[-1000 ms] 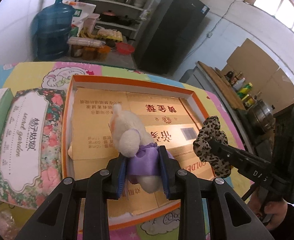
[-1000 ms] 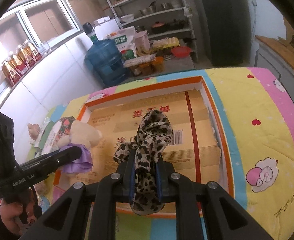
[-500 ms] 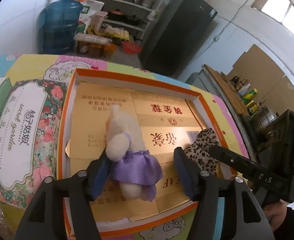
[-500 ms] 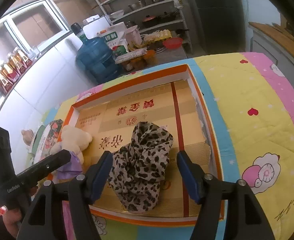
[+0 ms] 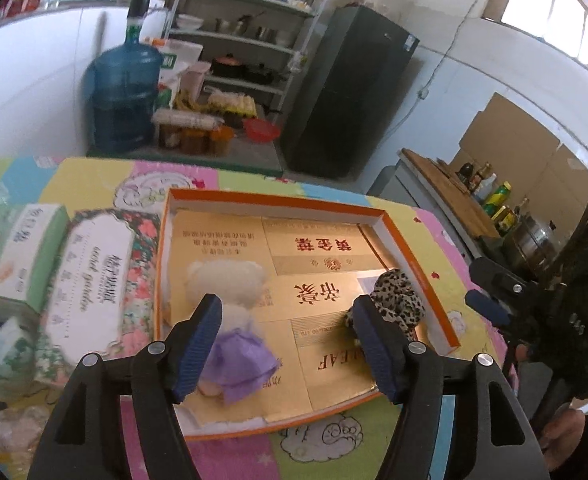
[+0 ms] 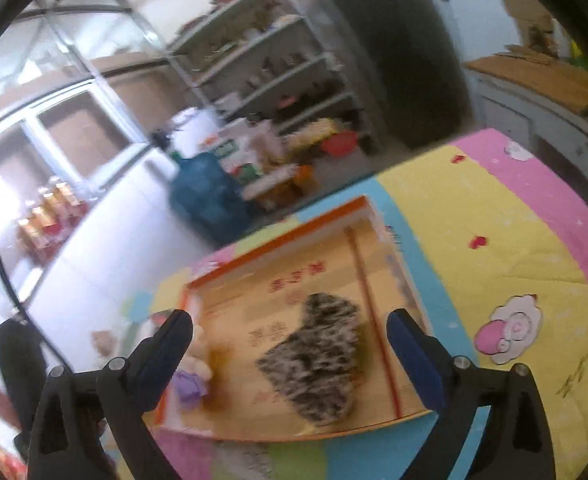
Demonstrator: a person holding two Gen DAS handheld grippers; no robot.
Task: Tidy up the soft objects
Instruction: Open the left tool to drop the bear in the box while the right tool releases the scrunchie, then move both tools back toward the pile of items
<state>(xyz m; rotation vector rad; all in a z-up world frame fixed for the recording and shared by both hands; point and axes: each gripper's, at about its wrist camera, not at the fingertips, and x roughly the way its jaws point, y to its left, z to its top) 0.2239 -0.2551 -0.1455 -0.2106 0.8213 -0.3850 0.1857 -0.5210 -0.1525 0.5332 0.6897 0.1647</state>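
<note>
Both pairs of jaws have let go since a second ago. We note the left gripper (image 5: 290, 340) spread wide, empty, above the plush bear (image 5: 230, 300) lying at the left of the orange tray (image 5: 278, 202). Right gripper (image 6: 294, 356) likewise wide, empty; leopard-print cloth (image 6: 318, 364) rests at the tray's right side.

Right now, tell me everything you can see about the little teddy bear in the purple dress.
The teddy bear is a small cream plush with fuzzy fur, rounded ears and a shiny purple fabric dress. It lies in the left part of the orange-rimmed box, on the gold printed cardboard, head pointing away from the camera. The left gripper has its jaws open, not gripping it.
</note>
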